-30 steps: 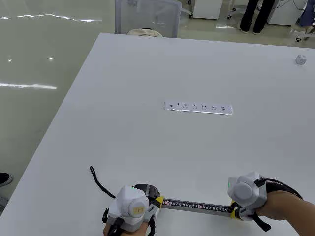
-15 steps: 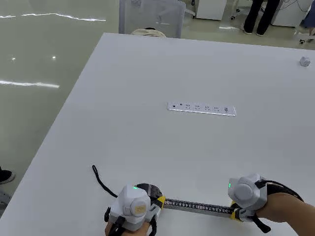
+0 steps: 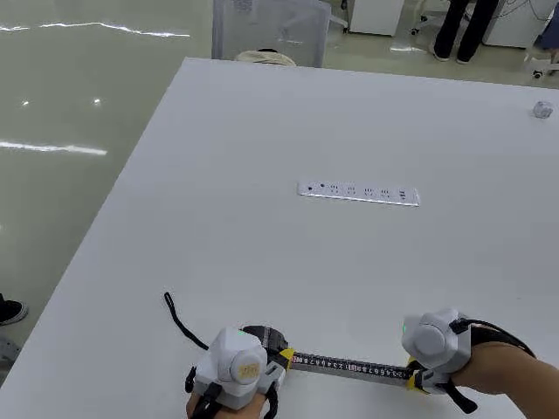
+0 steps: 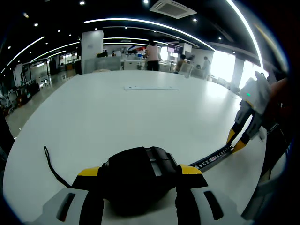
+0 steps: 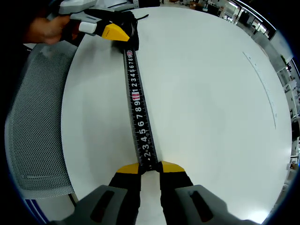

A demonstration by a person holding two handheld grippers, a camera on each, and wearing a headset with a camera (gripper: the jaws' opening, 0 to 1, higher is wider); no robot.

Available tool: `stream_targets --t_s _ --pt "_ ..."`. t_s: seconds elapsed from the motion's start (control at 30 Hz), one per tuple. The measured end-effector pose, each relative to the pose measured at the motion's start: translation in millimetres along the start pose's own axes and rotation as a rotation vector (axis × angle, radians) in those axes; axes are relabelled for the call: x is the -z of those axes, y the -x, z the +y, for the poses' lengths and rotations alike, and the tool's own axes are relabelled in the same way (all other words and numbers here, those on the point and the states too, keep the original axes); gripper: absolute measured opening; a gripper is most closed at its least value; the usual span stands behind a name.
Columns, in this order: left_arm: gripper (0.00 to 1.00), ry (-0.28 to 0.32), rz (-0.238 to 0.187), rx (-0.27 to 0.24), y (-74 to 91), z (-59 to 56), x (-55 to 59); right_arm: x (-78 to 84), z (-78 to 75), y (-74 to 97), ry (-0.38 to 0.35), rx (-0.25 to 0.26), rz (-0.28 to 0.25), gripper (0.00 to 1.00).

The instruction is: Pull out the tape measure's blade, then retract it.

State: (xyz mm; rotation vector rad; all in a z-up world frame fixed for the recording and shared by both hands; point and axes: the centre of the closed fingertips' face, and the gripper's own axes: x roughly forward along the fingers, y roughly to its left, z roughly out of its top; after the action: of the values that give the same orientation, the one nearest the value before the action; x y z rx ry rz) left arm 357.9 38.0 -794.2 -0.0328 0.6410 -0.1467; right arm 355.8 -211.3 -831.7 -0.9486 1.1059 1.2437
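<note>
A black tape measure case [image 4: 138, 176] sits on the white table near its front edge, gripped between the yellow-tipped fingers of my left gripper [image 3: 272, 353]. Its black blade [image 3: 349, 367] with white numbers runs right along the tabletop to my right gripper [image 3: 412, 374]. In the right gripper view the blade [image 5: 138, 112] stretches from the case [image 5: 123, 27] down to my right gripper [image 5: 150, 166], which is shut on the blade's end. A thin black wrist strap [image 3: 178, 321] trails left from the case.
A white power strip [image 3: 358, 192] lies flat in the middle of the table. A small clear object [image 3: 542, 109] rests at the far right. A grey mesh chair [image 5: 35, 122] stands beside the near table edge. People stand beyond the far end.
The blade's visible length is about the same; the head camera has shifted slightly. Both grippers hold their places.
</note>
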Motion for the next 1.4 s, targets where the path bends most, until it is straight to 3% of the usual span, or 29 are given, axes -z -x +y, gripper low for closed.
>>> stream_targets --t_s 1.4 --pt "0.58 -0.01 -0.004 0.0 -0.3 0.0 0.3 -17.6 3.5 -5.0 -0.003 0.0 -0.039 0.15"
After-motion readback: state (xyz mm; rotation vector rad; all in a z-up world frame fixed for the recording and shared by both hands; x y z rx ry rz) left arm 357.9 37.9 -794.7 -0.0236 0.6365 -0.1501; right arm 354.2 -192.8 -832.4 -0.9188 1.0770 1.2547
